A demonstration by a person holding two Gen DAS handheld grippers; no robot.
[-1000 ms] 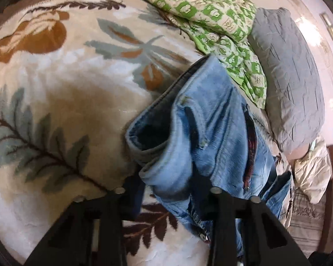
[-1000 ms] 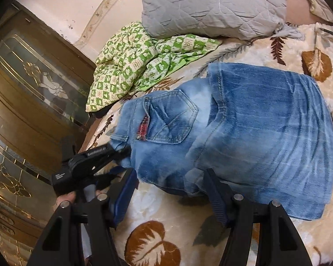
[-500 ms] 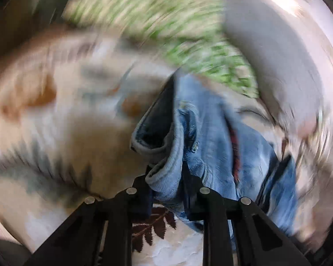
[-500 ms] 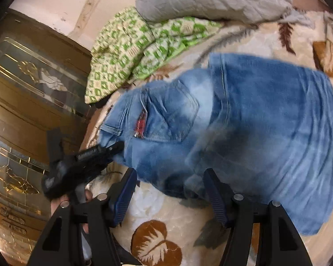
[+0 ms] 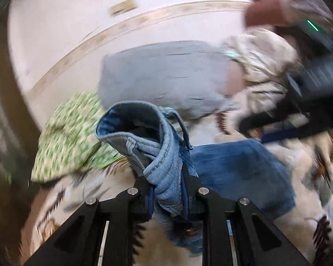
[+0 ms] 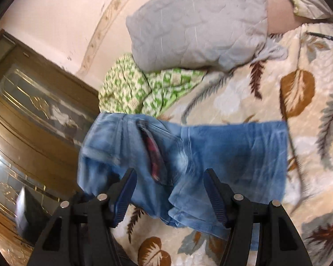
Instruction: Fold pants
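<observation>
Blue jeans [image 6: 222,153] lie partly folded on a leaf-patterned bed cover [image 6: 304,102]. My left gripper [image 5: 167,184] is shut on the jeans' waistband [image 5: 164,155] and holds that end lifted off the bed; the legs [image 5: 239,168] lie flat beyond it. In the right wrist view the waist end [image 6: 104,150] hangs raised at the left, with the back pocket [image 6: 153,153] showing. My right gripper [image 6: 168,190] is open and empty, just above the jeans' near edge. The right gripper also shows in the left wrist view [image 5: 299,119].
A grey pillow [image 6: 199,22] and a green checked cloth [image 6: 139,90] lie at the head of the bed. A brown glass-fronted cabinet [image 6: 28,119] stands to the left. A beige bundle [image 5: 264,57] sits beside the pillow.
My left gripper has closed on the waistband and swung it up off the bed, turning toward the pillow. The right gripper stays open and has shifted slightly over the jeans.
</observation>
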